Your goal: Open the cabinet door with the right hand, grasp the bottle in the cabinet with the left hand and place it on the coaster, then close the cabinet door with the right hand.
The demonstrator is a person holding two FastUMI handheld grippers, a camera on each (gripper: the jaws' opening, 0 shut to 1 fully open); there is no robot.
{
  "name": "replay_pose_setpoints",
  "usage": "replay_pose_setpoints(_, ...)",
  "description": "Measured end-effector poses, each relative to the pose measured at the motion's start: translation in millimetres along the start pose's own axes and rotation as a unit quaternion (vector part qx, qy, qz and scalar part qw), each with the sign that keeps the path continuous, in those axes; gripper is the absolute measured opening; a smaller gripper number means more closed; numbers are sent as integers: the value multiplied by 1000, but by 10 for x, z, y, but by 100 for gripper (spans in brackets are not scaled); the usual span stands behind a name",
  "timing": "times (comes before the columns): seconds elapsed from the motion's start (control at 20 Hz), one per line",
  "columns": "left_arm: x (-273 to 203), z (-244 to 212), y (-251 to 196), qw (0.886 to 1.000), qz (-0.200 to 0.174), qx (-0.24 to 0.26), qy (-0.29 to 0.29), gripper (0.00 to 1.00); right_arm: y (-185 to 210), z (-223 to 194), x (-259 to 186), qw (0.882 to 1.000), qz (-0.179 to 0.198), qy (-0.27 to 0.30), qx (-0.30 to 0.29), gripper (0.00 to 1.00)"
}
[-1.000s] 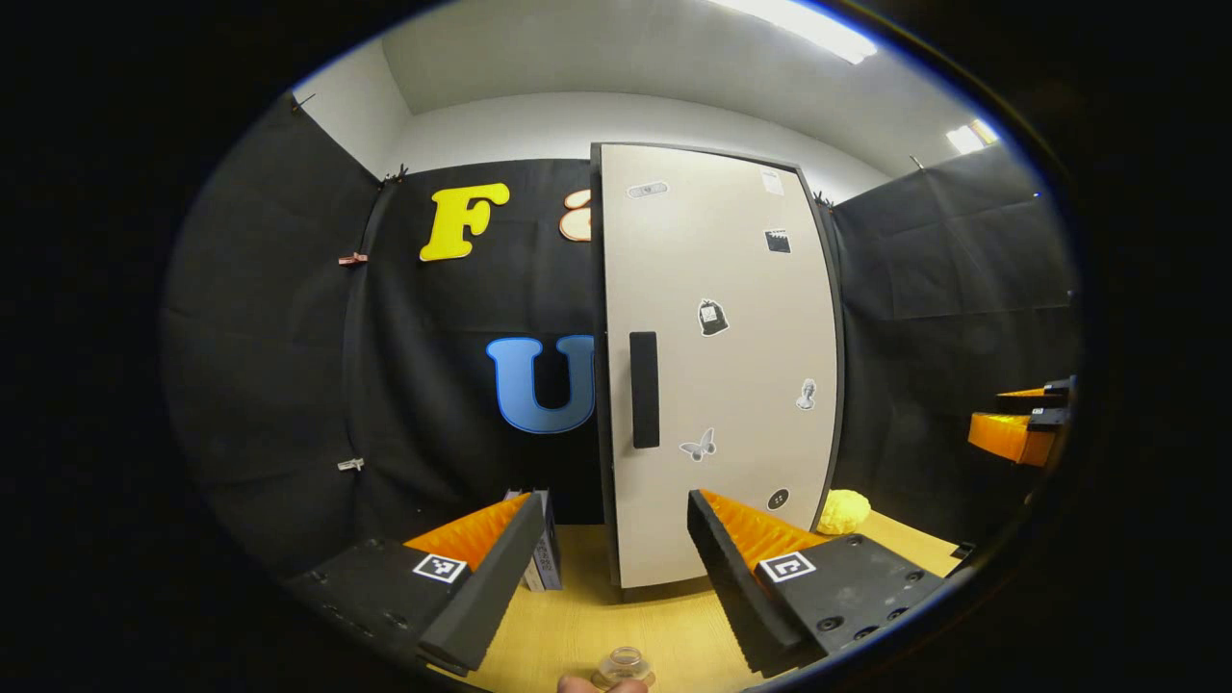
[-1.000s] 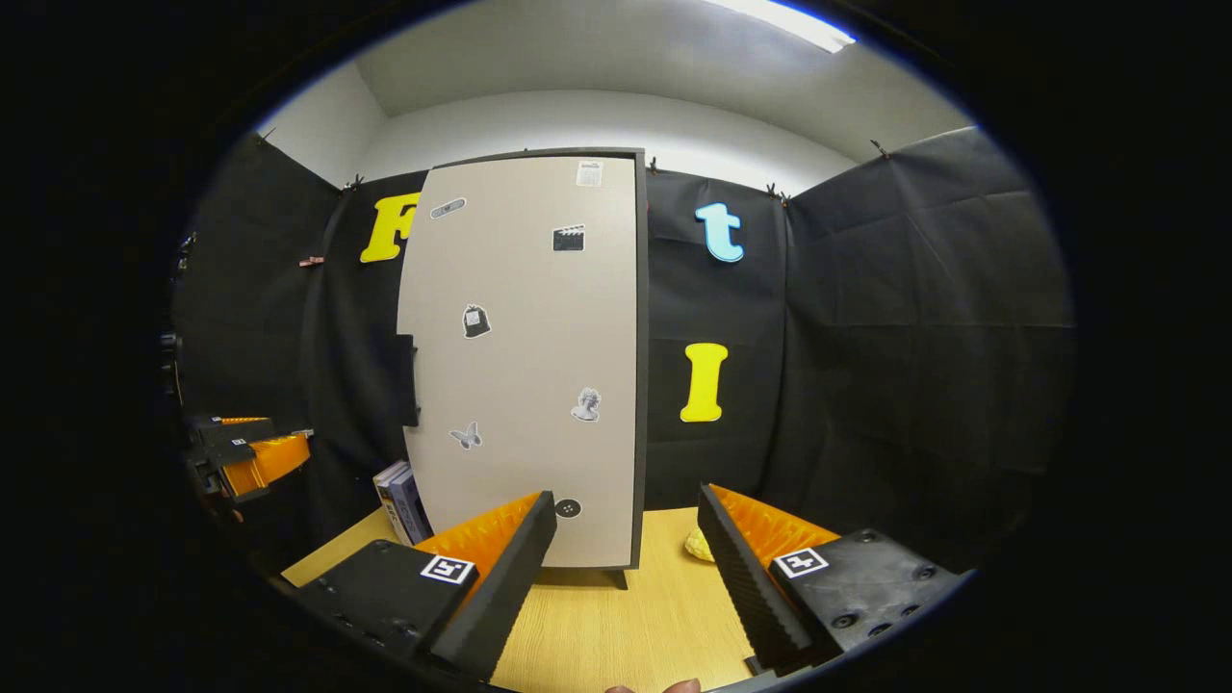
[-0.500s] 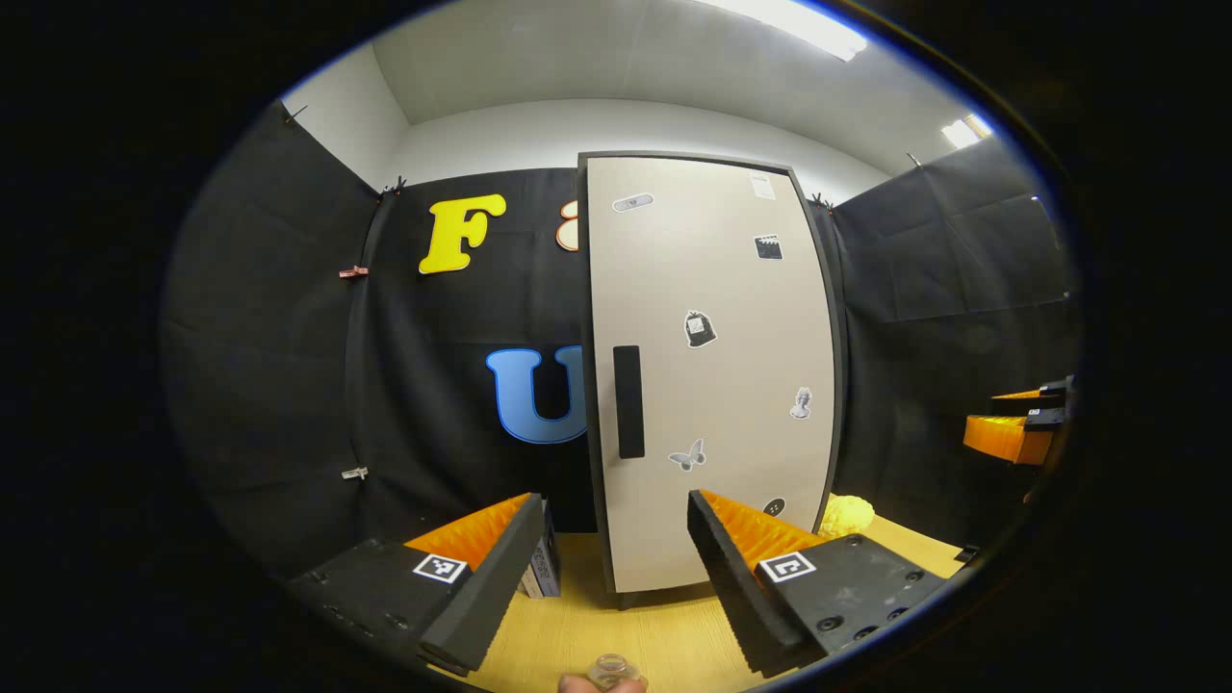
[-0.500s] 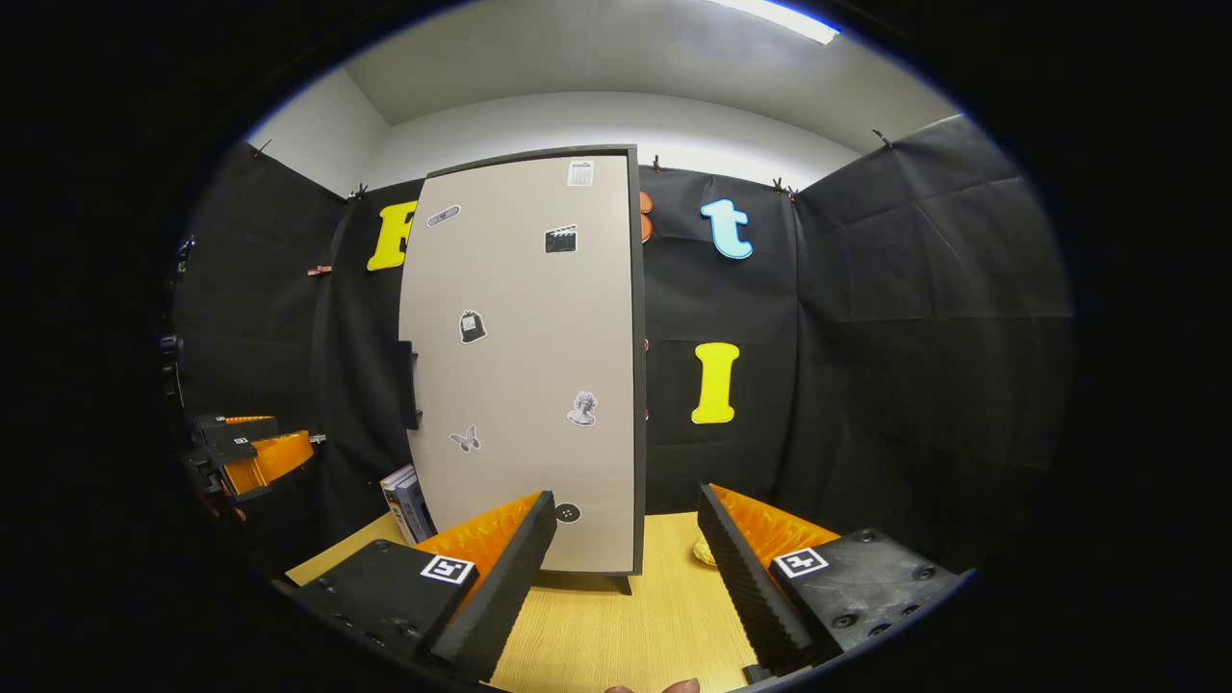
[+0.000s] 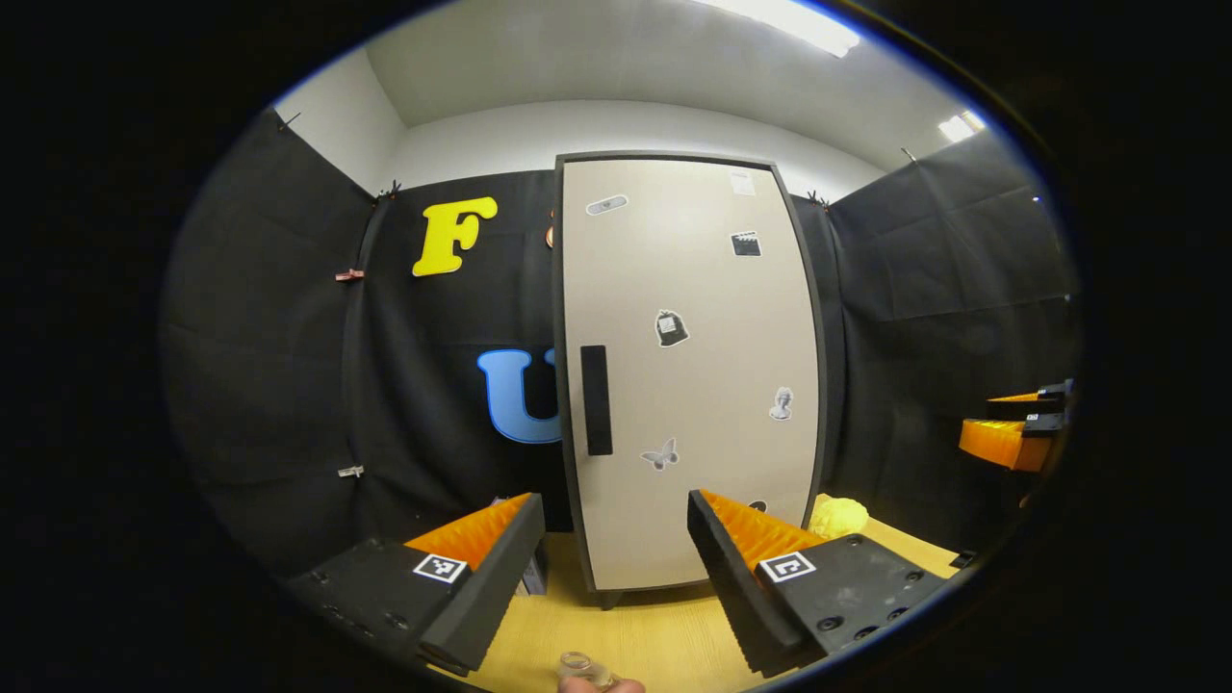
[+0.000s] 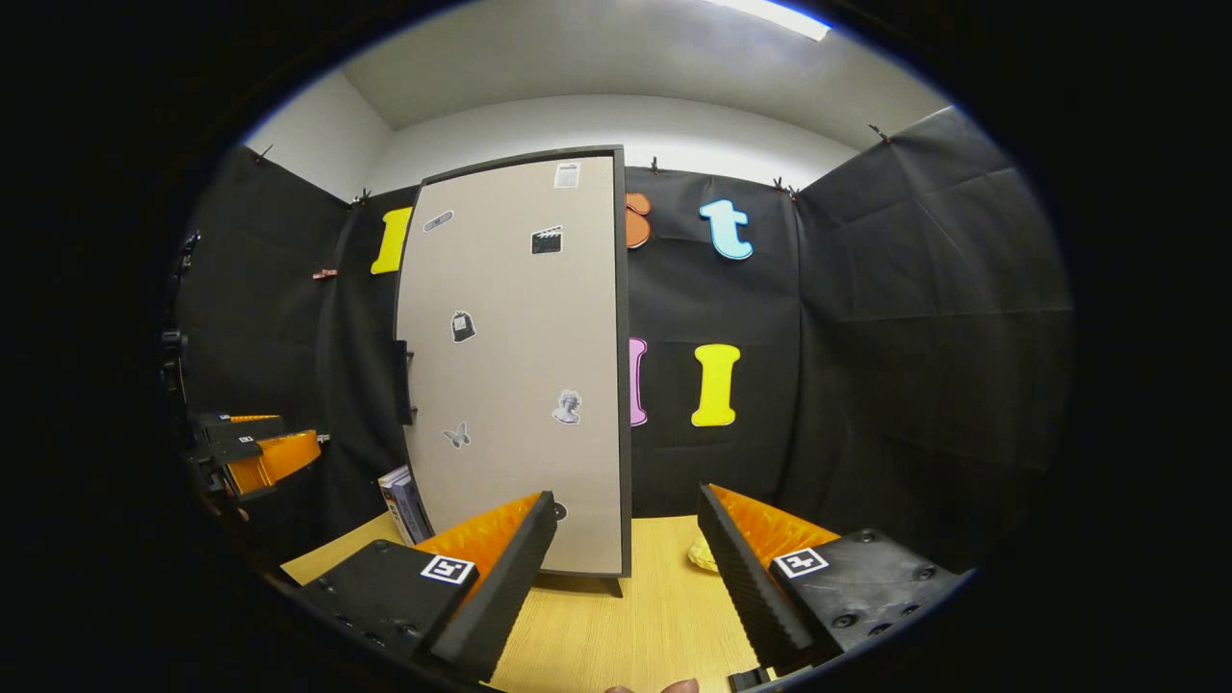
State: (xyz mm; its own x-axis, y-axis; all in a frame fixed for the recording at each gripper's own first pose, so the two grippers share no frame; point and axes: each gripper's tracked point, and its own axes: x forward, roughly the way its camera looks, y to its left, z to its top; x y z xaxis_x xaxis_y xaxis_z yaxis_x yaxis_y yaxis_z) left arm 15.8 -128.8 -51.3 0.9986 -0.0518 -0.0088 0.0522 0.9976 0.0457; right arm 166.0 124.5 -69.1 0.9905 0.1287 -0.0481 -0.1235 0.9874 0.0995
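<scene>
Cabinet, one in number, is seen standing on the table with its single door shut and one dark handle, so any bottle inside is hidden. Both the left gripper and the right gripper are held spread apart with nothing between the fingers. One small clear glass is cut off at the bottom edge, and one yellow lump and a few books are partly hidden behind the cabinet.

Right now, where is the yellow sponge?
In the left gripper view the yellow sponge sits on the wooden table, right of the cabinet door, by its bottom corner.
</scene>
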Motion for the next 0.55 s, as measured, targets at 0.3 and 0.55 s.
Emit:
replay_pose_setpoints(0.3, 21, 0, -241, 1000, -5, 7, -4, 95, -176, 7, 45, 1000, 5, -4, 6, 100)
replay_pose_setpoints(0.55, 17, -19, -369, 1000, -5, 10, -1, 94, -276, -32, 72, 1000, 11, -3, 10, 97)
